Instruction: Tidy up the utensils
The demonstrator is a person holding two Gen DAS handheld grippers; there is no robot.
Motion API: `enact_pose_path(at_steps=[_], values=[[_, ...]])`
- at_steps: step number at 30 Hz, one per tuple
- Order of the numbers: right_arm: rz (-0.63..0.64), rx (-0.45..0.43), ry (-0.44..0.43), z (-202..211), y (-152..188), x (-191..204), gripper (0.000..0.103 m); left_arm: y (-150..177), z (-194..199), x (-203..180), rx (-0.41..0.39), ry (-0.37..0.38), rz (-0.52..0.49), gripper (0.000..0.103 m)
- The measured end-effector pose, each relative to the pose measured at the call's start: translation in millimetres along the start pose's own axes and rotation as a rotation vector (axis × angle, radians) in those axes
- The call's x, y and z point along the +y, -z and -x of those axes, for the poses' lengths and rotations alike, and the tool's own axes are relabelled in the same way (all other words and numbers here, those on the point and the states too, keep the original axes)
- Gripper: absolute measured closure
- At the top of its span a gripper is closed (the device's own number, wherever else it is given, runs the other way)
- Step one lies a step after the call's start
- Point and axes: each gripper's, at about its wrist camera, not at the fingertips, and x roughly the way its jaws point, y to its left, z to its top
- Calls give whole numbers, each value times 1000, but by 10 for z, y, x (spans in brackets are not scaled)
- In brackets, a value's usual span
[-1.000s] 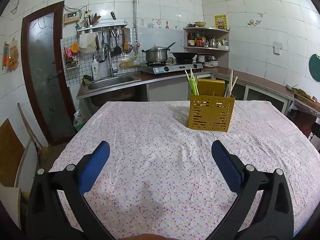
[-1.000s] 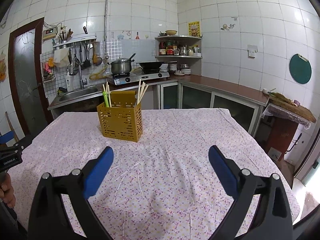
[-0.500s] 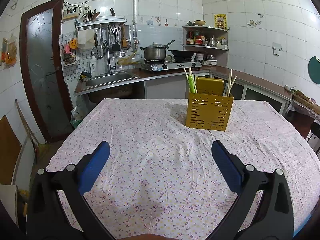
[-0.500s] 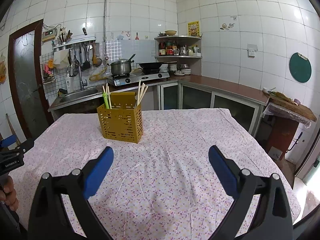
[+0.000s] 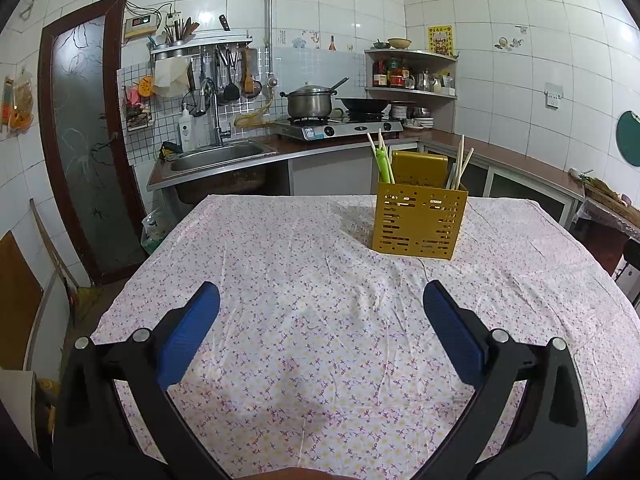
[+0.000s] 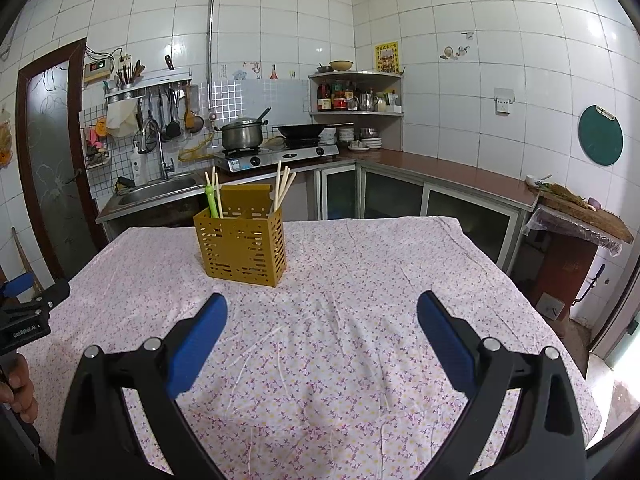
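Note:
A yellow slotted utensil holder (image 5: 418, 222) (image 6: 241, 249) stands upright on the floral tablecloth (image 5: 320, 320) (image 6: 340, 340), toward the table's far side. Pale chopsticks (image 5: 460, 162) (image 6: 283, 189) lean in one compartment, and a green utensil (image 5: 383, 164) (image 6: 211, 203) with more sticks stands in another. My left gripper (image 5: 320, 304) hangs open above the cloth, well short of the holder, with nothing between its blue pads. My right gripper (image 6: 321, 312) is open too and holds nothing, with the holder ahead to its left.
Behind the table runs a counter with a sink (image 5: 216, 158), a gas stove carrying a pot (image 5: 309, 102) and a wok (image 6: 300, 131), and a corner shelf of jars. A dark door (image 5: 86, 136) stands left. A hand (image 6: 16, 392) with the left gripper's body shows at the right view's left edge.
Both wrist views have risen and drawn back slightly, so the holder sits a little farther off. Both grippers stay open and the holder has not moved.

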Motion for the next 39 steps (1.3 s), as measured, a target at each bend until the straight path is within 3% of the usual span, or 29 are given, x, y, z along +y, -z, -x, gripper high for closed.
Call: enact_pose_path(at_steps=[39], values=[[-3,10,-2,3,-22,-5,9,22,-32,-11,12,3,5,5]])
